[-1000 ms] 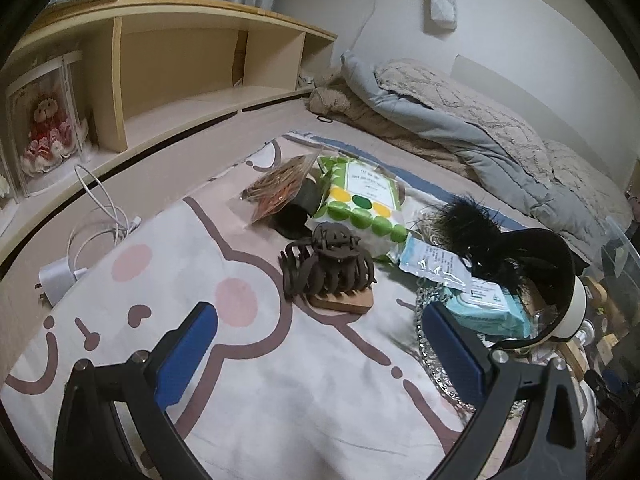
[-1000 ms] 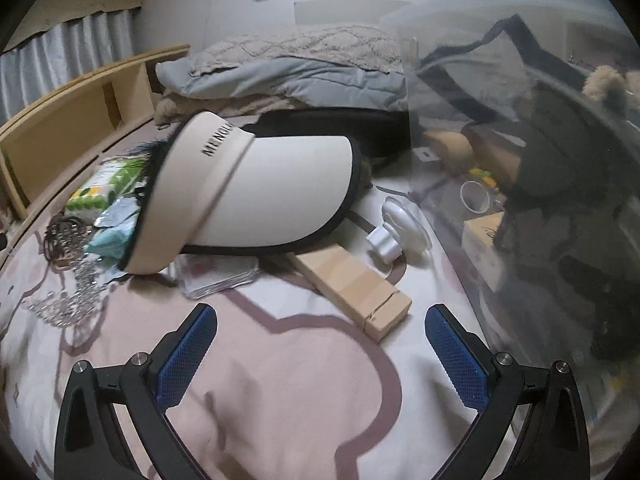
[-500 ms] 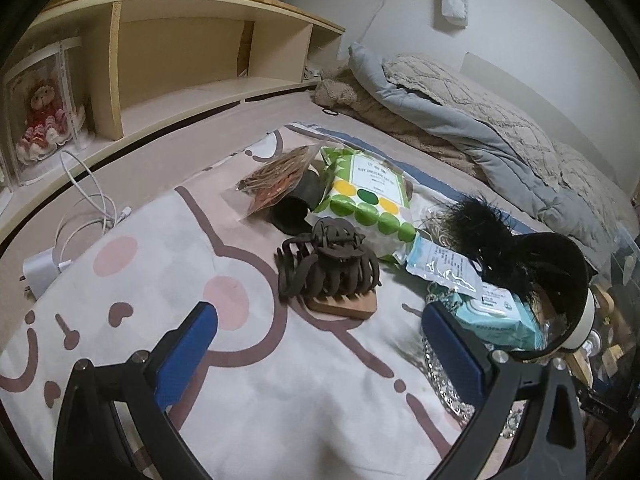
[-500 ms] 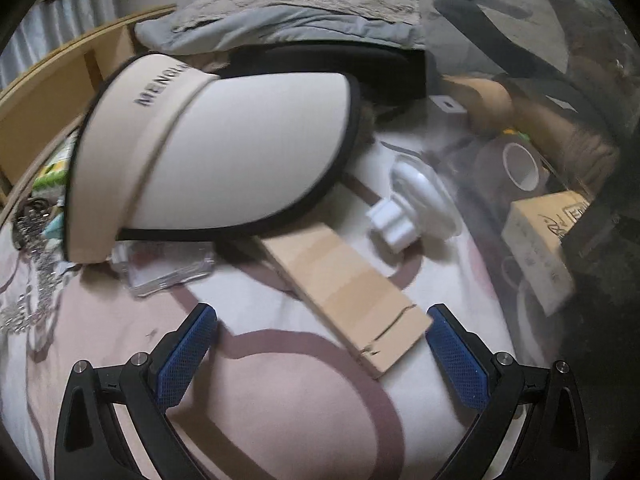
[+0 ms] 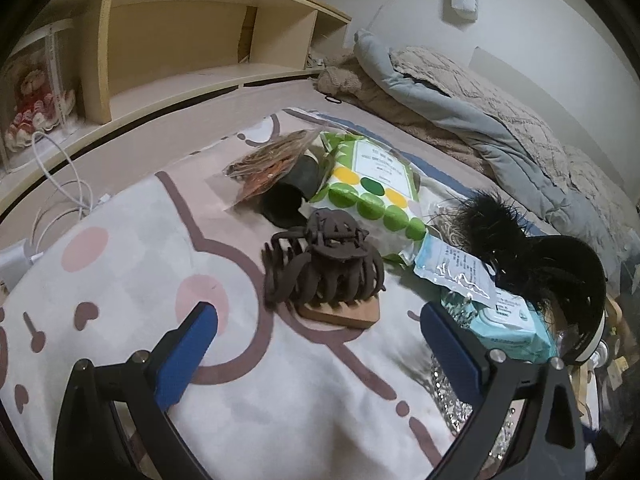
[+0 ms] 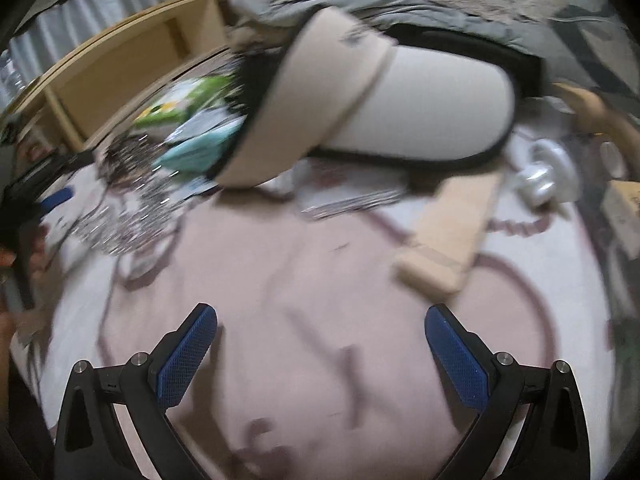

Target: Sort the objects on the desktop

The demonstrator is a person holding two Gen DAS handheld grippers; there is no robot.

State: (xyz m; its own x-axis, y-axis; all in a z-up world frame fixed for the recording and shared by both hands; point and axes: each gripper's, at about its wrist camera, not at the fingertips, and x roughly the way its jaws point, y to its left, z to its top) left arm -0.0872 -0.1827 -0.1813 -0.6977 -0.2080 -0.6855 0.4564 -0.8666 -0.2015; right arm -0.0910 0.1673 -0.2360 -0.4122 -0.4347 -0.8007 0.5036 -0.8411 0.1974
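Left claw (image 5: 319,330) gapes wide, empty; my hair clip (image 5: 322,265) sits dead ahead, long axis crosswise, nearer than right claw (image 6: 321,334), likewise wide.

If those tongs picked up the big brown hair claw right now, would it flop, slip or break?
The brown hair claw looks like rigid plastic, so it would probably keep its shape. Its curved teeth give the left tongs little flat surface, so it may twist or slip. It rests on a small wooden block and could snag it. It is probably light.
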